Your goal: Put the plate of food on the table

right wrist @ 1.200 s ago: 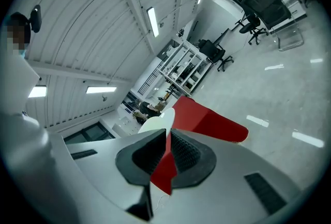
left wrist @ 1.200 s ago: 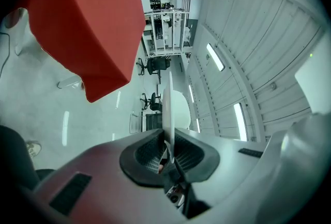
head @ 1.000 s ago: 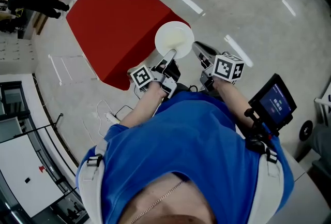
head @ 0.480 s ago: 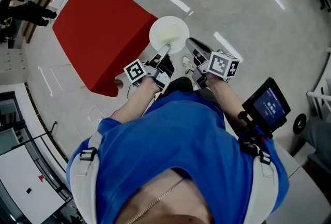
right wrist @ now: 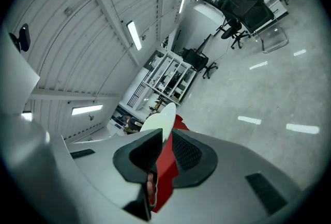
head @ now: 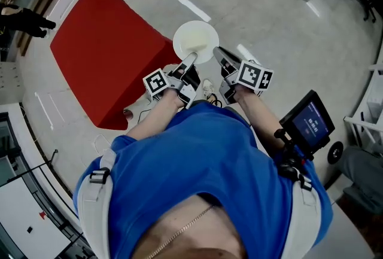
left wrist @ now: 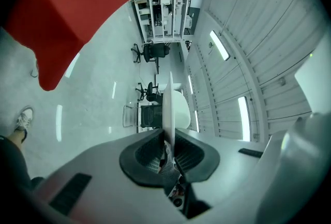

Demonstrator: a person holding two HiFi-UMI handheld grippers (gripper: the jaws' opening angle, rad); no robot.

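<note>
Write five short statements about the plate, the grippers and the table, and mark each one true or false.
1. The left gripper is shut on the rim of the white plate. True.
2. The plate rests on the red table. False: it is held up beside the table, not set down on it.
3. The right gripper clamps the plate. False: its jaws have just been opening and stand apart, and the red table shows through the gap.
4. The table is red. True.
5. The person wears a green shirt. False: the shirt is blue.
</note>
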